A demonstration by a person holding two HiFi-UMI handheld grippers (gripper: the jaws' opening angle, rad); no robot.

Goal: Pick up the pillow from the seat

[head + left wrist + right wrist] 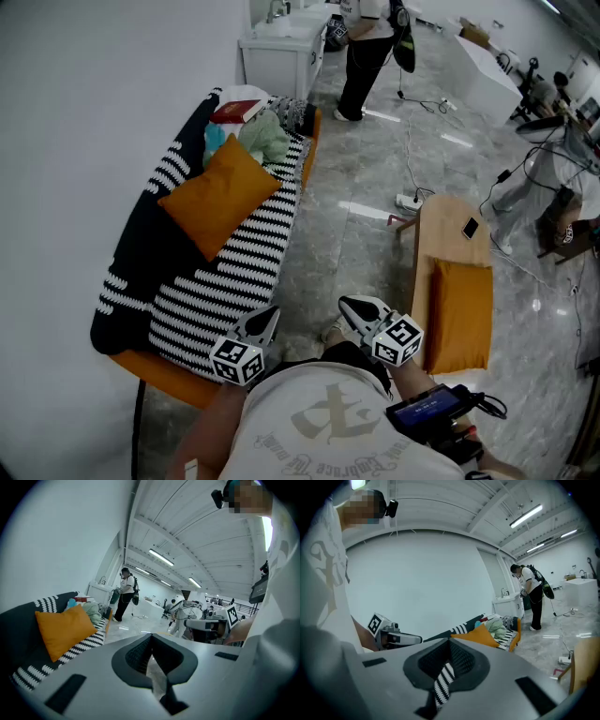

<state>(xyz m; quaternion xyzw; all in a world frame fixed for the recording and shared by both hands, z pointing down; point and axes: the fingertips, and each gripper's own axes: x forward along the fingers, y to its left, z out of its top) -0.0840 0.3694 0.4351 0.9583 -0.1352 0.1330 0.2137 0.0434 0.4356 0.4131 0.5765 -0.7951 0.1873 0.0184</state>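
Observation:
An orange pillow (220,192) leans against the back of a sofa (202,309) covered in a black-and-white striped throw. It also shows in the left gripper view (63,630) and, farther off, in the right gripper view (480,637). My left gripper (265,322) is held close to my body at the sofa's near end, jaws shut and empty. My right gripper (354,309) is beside it over the floor, also shut with nothing held. Both are well short of the pillow. In their own views the left gripper (151,649) and right gripper (449,660) show closed jaws.
A second orange pillow (459,314) lies on a wooden table (448,234) at the right, with a phone (470,227) on it. Clothes (265,136) and a red book (236,112) sit at the sofa's far end. A person (366,47) stands by a white cabinet (281,52). A power strip (409,200) and cables cross the floor.

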